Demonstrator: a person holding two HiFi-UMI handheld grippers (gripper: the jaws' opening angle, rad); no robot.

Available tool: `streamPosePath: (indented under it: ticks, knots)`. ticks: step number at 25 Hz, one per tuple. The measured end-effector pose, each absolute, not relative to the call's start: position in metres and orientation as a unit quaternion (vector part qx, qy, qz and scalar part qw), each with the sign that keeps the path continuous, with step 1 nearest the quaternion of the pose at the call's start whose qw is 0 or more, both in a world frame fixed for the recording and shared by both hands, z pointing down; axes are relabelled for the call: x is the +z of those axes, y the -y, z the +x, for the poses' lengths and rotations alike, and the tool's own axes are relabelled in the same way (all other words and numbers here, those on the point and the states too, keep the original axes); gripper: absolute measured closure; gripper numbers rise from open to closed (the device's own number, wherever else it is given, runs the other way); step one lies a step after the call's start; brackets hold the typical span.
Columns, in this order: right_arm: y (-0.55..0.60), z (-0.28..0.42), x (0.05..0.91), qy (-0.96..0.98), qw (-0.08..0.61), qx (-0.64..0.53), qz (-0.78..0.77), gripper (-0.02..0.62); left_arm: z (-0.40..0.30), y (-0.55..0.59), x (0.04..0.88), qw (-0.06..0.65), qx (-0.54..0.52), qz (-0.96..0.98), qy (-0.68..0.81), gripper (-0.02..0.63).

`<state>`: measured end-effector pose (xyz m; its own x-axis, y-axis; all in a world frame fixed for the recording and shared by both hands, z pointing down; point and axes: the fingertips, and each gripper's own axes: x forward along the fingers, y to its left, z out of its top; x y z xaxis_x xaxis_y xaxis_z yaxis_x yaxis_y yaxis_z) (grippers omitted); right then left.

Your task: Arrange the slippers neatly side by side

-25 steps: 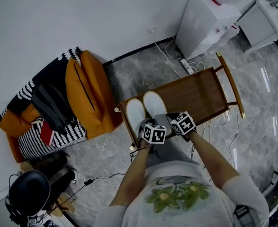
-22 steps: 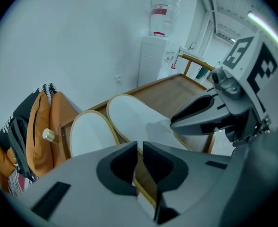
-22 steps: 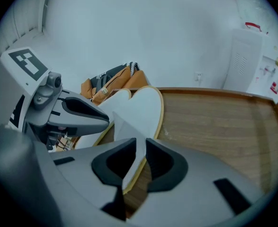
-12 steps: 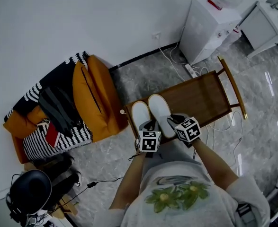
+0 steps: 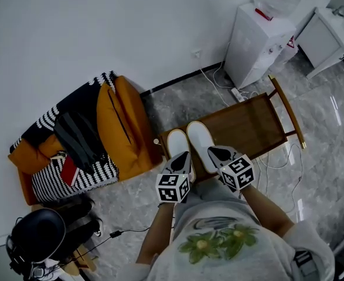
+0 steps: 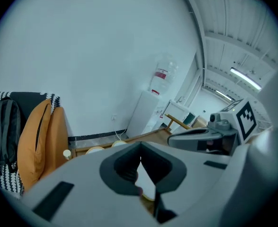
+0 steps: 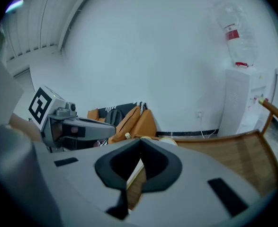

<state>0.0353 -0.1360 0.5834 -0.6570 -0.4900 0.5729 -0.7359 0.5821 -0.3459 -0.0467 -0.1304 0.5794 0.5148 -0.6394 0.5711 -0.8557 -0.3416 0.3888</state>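
L slipper & R slipper: white, side by side, toes to 12 o'clock, on L end of wooden counter; close together, can't tell if touching. L tongs clenched, nothing between, tip over heel of L slipper at its 6 o'clock; contact unclear. R tongs clenched too, empty, tip at heel edge of R slipper, approx its 4 o'clock. Orange cushion on floor at 9 o'clock of counter, against wall. White water dispenser at 1 o'clock.
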Motion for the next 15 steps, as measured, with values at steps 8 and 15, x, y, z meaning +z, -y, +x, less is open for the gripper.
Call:
streamPosePath:
  ticks: [8,15]
  knots:
    - [0.123,0.022,0.538,0.886,0.174,0.253,0.348,0.589,-0.055,0.123,0.54,0.297,0.155,0.812,0.477,0.592]
    - [0.115,0.025,0.522,0.891,0.161,0.236,0.353,0.589,-0.043,0.114,0.531,0.285,0.161,0.825,0.461,0.592]
